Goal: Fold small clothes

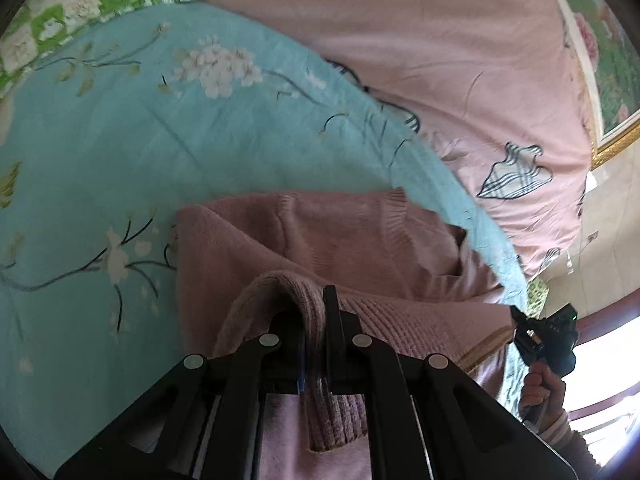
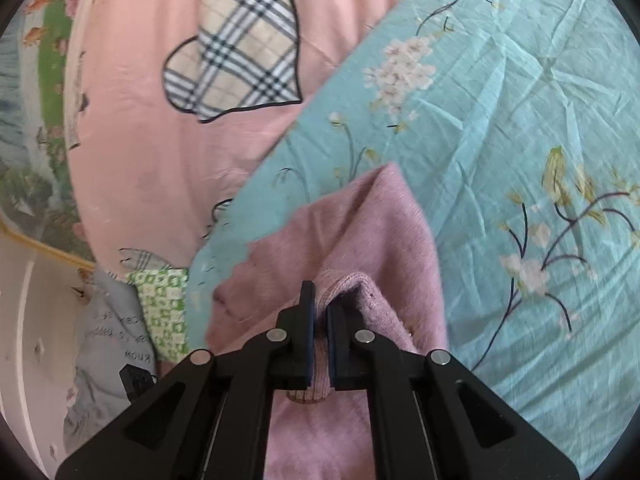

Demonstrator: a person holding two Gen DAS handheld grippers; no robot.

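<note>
Now the left gripper (image 1: pixel 316 316) and the right gripper (image 2: pixel 319 312) each pinch an edge of the pink sweater (image 1: pixel 360 236) above the blue sheet (image 1: pixel 120 152), probably to fold it over.

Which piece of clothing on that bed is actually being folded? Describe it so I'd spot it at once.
Find the turquoise quilt printed with white blossoms, lying next to a pink cover with a plaid heart. On the turquoise lies a mauve knitted sweater, its ribbed edge pinched by the left tool and the right tool. It is the only fuzzy, plain-coloured knit among smooth printed bedding.
</note>
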